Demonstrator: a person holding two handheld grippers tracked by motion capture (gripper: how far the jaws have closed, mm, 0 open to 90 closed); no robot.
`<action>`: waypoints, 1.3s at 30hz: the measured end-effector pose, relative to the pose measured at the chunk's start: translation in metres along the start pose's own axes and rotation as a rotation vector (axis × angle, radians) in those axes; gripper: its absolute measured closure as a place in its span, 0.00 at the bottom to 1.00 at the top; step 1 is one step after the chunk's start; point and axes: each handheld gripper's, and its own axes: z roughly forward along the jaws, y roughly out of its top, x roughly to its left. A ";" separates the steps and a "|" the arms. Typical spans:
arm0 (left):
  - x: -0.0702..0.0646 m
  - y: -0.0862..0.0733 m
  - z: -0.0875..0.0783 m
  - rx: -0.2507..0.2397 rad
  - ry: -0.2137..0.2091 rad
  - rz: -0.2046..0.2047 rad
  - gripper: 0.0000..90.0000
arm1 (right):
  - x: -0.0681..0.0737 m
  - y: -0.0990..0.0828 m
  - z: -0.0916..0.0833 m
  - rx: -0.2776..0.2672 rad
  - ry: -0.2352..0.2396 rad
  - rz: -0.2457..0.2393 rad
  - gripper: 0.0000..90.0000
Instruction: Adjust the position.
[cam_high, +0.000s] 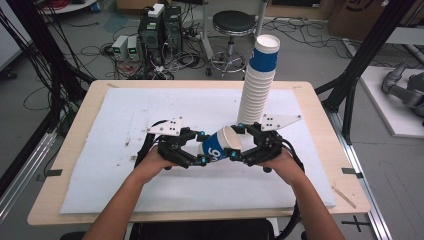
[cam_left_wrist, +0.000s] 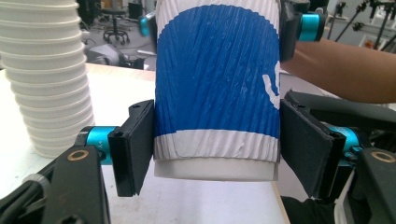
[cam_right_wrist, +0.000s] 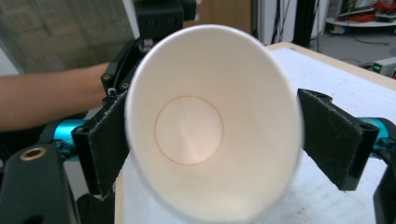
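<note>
1. A blue-and-white paper cup (cam_high: 220, 146) lies on its side in mid-air at the centre of the high view, its open mouth turned toward the right of the frame, held between the two hand-held grippers above the worktop.
2. The left hand-held gripper (cam_high: 202, 147) is clamped on the cup's base end; in the left gripper view both black pads (cam_left_wrist: 133, 147) press against the blue ribbed wall of the cup (cam_left_wrist: 217, 88).
3. The right hand-held gripper (cam_high: 239, 142) sits at the cup's rim. In the right gripper view the left pad touches the cup's (cam_right_wrist: 210, 121) white rim, while the right pad (cam_right_wrist: 334, 140) stands just beside it; I cannot tell whether it grips.
4. A tall stack of cups (cam_high: 257, 82) stands upright just behind the grippers, upper centre-right of the high view, leaning slightly, with a blue-banded cup on top.
5. All of this is over a white mat (cam_high: 115, 130) on the wooden worktop (cam_high: 350, 190).
6. Beyond the worktop, at the top of the frame, a black stool (cam_high: 232, 25) and computer boxes (cam_high: 160, 30) stand on the floor.
</note>
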 end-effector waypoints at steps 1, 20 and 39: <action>-0.001 0.000 0.001 0.012 -0.003 0.006 0.34 | 0.000 0.000 0.000 0.000 0.000 0.000 0.18; -0.005 0.000 0.014 0.057 0.031 0.004 0.32 | 0.007 0.007 0.004 -0.042 -0.026 -0.009 0.21; -0.007 -0.007 0.020 0.103 0.057 0.011 0.34 | 0.009 0.003 0.008 -0.005 -0.034 -0.047 0.20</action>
